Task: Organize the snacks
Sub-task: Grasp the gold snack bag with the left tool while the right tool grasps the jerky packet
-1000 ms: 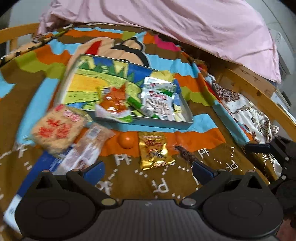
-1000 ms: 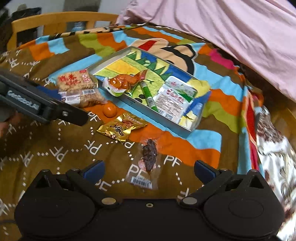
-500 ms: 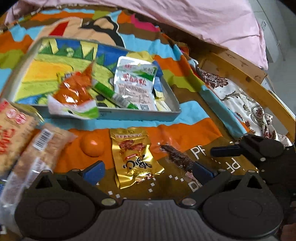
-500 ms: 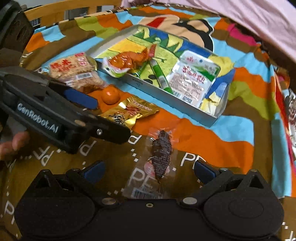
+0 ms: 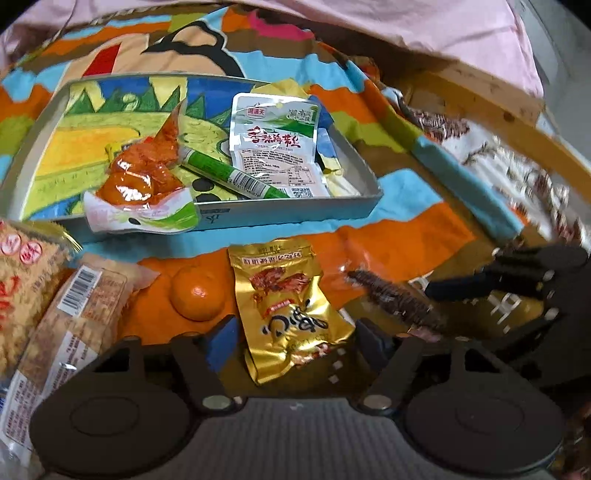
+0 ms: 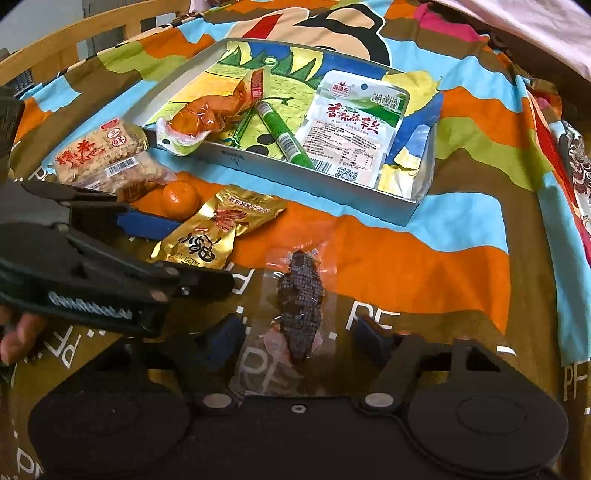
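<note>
A gold snack packet [image 5: 288,302] lies on the striped bedspread, between the fingers of my left gripper [image 5: 295,343]. Its jaws are closing, and the pads stand at the packet's edges without pressing. A clear packet with a dark dried snack [image 6: 301,302] lies between the fingers of my right gripper [image 6: 299,336]. Those jaws are closing too, with gaps on both sides. The grey tray [image 5: 288,214] behind holds an orange packet [image 5: 140,177], a green stick [image 5: 229,173] and a white-green packet [image 5: 275,144]. The left gripper [image 6: 184,254] also shows in the right wrist view, held by a hand.
A mandarin [image 5: 197,295] sits left of the gold packet. Two cracker packets [image 5: 81,306] lie further left. A pink quilt [image 5: 406,22] is heaped behind the tray. The wooden bed frame [image 5: 480,96] runs along the right, with a floral cloth [image 5: 517,166] beside it.
Both grippers came down and forward onto the bedspread, the left over the gold packet and the right over the dark snack packet. Both pairs of jaws narrowed from wide open.
</note>
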`<state>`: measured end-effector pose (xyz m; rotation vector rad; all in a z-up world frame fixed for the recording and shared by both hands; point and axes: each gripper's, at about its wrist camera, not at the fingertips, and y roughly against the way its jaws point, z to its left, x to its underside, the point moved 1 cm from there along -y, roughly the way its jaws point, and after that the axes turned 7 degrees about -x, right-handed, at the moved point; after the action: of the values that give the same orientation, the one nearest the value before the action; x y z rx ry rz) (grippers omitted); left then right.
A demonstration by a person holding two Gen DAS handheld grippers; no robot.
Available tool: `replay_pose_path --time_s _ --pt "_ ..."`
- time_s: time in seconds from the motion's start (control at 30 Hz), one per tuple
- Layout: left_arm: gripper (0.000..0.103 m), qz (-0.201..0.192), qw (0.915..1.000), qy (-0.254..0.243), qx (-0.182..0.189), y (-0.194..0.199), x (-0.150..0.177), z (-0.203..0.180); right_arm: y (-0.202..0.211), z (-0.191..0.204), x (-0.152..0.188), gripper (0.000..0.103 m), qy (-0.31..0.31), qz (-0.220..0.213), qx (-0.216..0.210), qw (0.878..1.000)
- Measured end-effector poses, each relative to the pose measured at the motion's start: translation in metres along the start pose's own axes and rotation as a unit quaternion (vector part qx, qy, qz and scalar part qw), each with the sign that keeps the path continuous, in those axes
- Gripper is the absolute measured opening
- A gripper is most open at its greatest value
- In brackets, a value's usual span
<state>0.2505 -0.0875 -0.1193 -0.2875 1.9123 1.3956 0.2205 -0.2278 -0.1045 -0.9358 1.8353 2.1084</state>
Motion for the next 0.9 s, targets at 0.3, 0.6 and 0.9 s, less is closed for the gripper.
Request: replay_pose_path --time_s 0.3,0.6,0.9 --pt "0.067 0.004 0.9999 0.015 -0.005 0.017 0.006 0.001 0.009 0.004 0.004 0.052 -0.018 0.009 -0.008 1.0" --pt "0.069 0.044 0.9988 0.018 -0.008 0.046 0.021 -0.005 0.02 0.007 0.01 0.063 -0.025 0.011 -0.019 0.999" --pt "0.079 0.046 0.9974 0.055 0.007 0.027 0.01 0.002 0.004 0.011 0.005 0.068 0.001 0.014 -0.001 1.0"
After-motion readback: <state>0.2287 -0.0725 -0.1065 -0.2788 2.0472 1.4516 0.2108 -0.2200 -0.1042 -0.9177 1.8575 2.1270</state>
